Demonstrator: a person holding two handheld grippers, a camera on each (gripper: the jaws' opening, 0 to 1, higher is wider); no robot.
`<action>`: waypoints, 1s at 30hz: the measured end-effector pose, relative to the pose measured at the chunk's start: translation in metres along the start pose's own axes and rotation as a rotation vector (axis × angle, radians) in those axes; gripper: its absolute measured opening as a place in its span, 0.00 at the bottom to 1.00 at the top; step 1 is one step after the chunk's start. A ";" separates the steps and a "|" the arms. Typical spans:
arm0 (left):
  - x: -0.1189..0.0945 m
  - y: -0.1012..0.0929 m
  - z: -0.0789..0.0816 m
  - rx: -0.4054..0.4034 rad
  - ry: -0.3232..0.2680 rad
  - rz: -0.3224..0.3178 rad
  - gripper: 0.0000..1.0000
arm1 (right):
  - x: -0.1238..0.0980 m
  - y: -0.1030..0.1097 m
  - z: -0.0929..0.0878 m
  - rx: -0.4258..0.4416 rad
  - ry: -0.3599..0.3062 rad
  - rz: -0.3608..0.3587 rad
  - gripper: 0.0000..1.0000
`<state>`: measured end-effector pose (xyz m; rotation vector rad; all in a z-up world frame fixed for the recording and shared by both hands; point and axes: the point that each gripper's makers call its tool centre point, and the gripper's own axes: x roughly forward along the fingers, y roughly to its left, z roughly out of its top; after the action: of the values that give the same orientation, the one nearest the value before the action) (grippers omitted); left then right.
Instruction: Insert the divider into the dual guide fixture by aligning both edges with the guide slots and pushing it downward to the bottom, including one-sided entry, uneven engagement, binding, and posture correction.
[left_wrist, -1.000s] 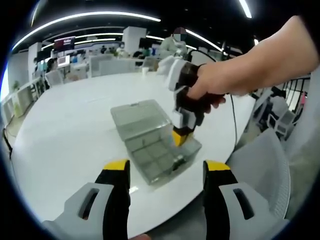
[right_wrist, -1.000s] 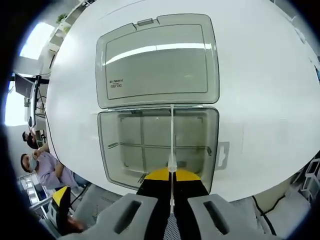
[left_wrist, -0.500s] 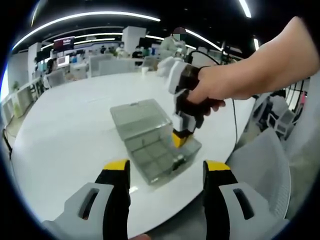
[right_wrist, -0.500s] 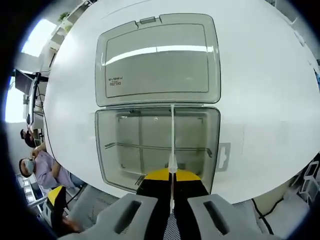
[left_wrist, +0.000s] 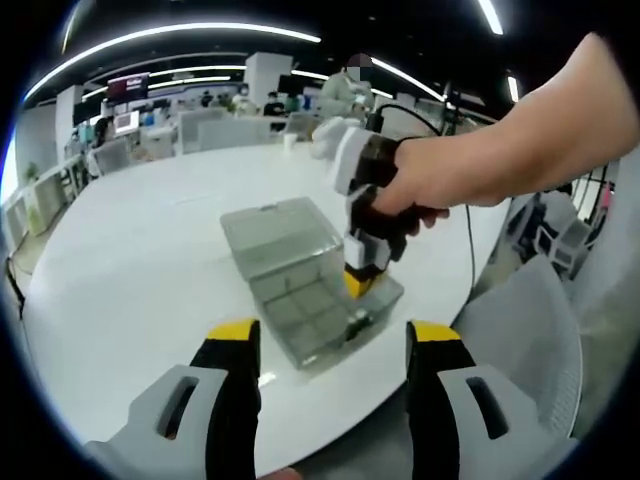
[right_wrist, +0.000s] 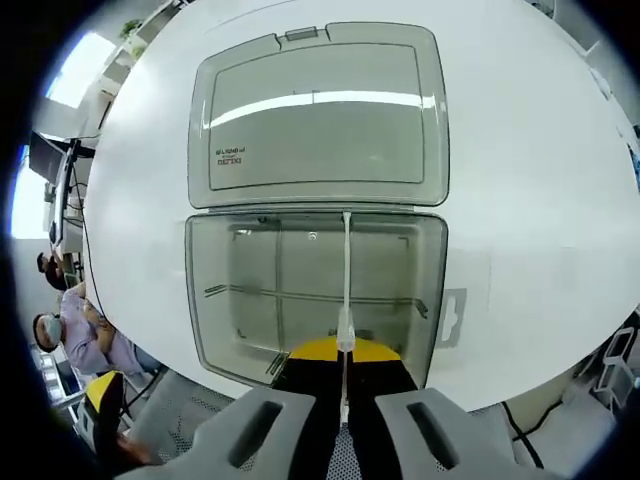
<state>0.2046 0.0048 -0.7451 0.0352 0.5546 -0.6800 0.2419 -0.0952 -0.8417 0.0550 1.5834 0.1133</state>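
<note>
While the right gripper (right_wrist: 343, 385) pinches the divider (right_wrist: 346, 275) edge-on, insertion looks underway, not finished.
Divider stands over the open clear box (right_wrist: 315, 292) on the white desk (right_wrist: 520, 180); seating depth unclear. Left gripper (left_wrist: 333, 345) hangs back, fingers (left_wrist: 232, 385) apart, empty.

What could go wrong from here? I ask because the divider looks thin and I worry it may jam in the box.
1. The right gripper pinches the divider at one end only, so the far end may enter its slot unevenly and bind.
2. The left gripper hangs open, away from the box, so a push on a stuck divider might slide the box across the table.
</note>
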 end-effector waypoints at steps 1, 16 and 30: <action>0.000 0.000 0.000 0.000 0.000 0.000 0.57 | 0.000 0.000 0.000 -0.002 -0.002 -0.001 0.00; 0.001 0.000 -0.001 0.000 0.005 0.002 0.57 | 0.011 0.002 0.004 -0.061 -0.045 0.010 0.00; 0.000 0.000 -0.001 -0.001 0.008 0.001 0.57 | 0.011 0.004 0.001 -0.025 -0.007 0.047 0.00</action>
<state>0.2041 0.0053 -0.7458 0.0372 0.5622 -0.6786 0.2422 -0.0905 -0.8525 0.0731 1.5734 0.1696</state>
